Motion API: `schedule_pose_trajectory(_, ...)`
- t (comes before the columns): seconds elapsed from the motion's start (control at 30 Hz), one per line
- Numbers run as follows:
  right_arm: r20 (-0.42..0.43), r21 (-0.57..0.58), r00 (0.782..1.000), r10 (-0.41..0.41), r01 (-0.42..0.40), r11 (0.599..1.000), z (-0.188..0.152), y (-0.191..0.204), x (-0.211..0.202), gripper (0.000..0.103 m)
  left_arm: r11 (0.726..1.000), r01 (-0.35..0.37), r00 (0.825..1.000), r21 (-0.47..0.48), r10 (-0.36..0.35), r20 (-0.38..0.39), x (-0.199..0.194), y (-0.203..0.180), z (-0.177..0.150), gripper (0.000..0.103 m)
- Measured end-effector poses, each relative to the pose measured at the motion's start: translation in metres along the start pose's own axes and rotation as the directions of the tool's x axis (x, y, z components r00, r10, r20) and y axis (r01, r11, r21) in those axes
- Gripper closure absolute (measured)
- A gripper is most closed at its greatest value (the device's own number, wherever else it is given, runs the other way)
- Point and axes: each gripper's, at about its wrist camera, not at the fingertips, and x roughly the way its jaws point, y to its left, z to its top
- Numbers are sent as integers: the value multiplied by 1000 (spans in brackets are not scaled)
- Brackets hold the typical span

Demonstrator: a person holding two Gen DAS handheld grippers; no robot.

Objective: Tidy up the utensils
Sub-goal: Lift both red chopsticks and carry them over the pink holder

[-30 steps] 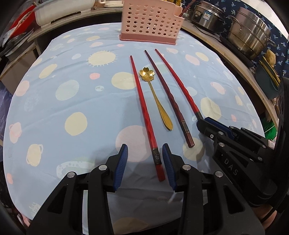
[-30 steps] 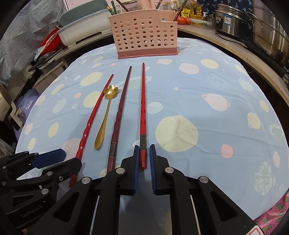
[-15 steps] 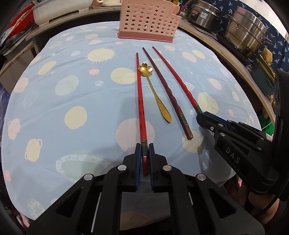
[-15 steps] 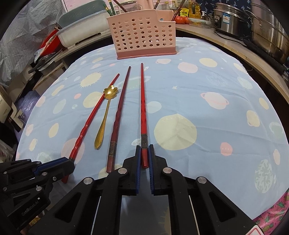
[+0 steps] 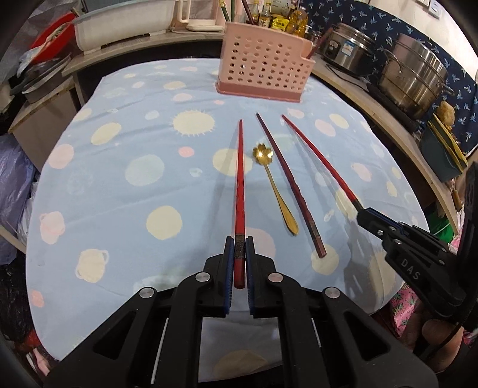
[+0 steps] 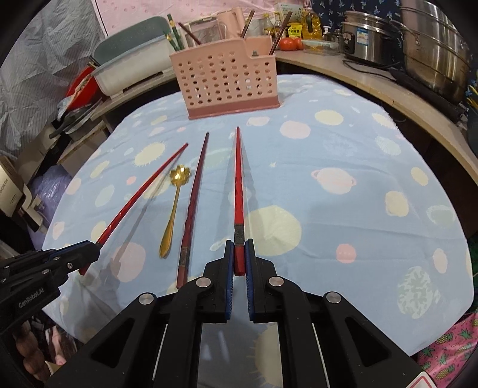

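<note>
Utensils: four long pieces lie or hang in a fan over the middle of the table, tips toward the pink holder.
Left red chopstick (image 5: 240,182): centre of the left wrist view, its butt clamped between the blue pads of the left tool (image 5: 239,243); its shadow falls apart from it on the cloth.
Right red chopstick (image 6: 238,182): centre of the right wrist view, its butt clamped in the right tool (image 6: 239,246), shadow likewise apart from it.
Gold spoon (image 5: 273,185): flat on the cloth between the left red chopstick and the dark chopstick, flower-shaped bowl toward the holder.
Dark red chopstick (image 5: 288,182): flat on the cloth, just right of the spoon in the left wrist view.
Pink holder (image 6: 225,82): perforated, upright at the far edge of the table, upper centre; a few sticks stand in it.
Table (image 5: 98,191): covered by a light blue cloth with planets and suns.
Surroundings: steel pots (image 5: 415,73) at upper right, a white tub (image 5: 122,27) at upper left.
</note>
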Motion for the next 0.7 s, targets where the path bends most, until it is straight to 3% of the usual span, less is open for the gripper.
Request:
schedule_pose_trajectory(0.33,131,57,991,38,-45,997,49,-10,-46,96,999,-18,992,-39,23,125,-36,15,44,96)
schedule_pose_trajectory(0.7,285,38,957,61,-75,996,122,-10,-85,96,999,-21,965,-32,28,261,-68,9,112,96)
